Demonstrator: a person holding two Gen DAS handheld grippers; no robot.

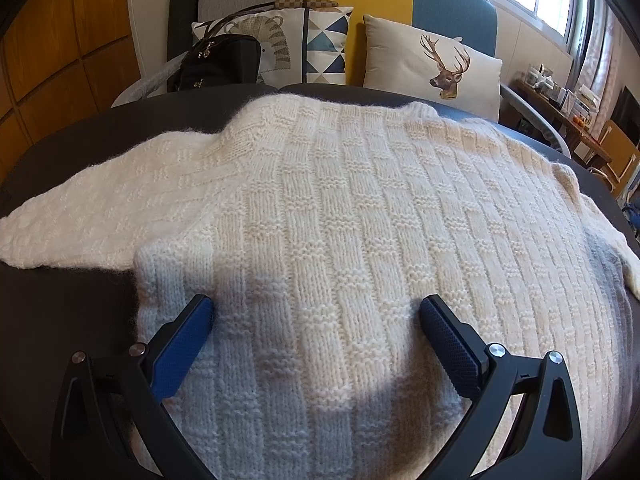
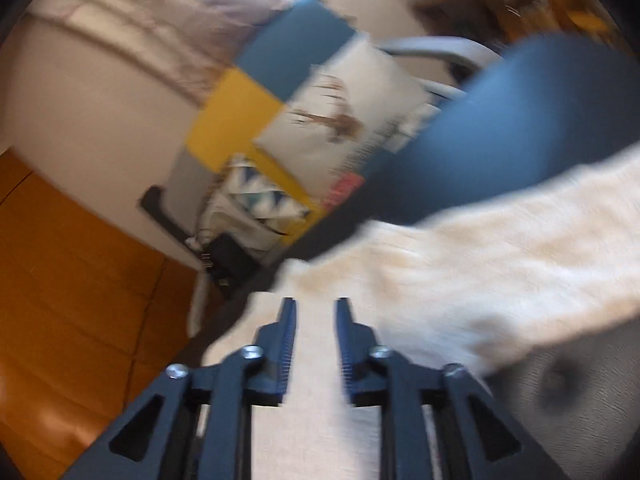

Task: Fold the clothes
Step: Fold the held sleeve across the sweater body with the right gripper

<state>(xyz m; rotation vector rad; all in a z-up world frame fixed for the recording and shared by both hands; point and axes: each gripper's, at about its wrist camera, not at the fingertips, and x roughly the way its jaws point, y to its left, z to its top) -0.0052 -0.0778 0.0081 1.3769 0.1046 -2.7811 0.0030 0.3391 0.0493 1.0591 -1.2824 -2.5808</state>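
Woolly cream sweater (image 1: 340, 208) lies flat; left gripper (image 1: 316, 312) spread wide, right gripper (image 2: 316, 308) slightly apart (pinching nothing). Grab the nine-o'clock sleeve (image 1: 80, 224) gently.

Your left gripper (image 1: 316, 310) is hanging tilted downward with its jaws spread wide — nothing pinched between them. Your right gripper (image 2: 316, 306) is rolling sideways in a blur, its jaws standing slightly parted — gripping nothing.

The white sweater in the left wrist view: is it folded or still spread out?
Mostly spread. The white sweater lies flat on the dark table, back up, one sleeve stretched sideways. The far side cannot be told.
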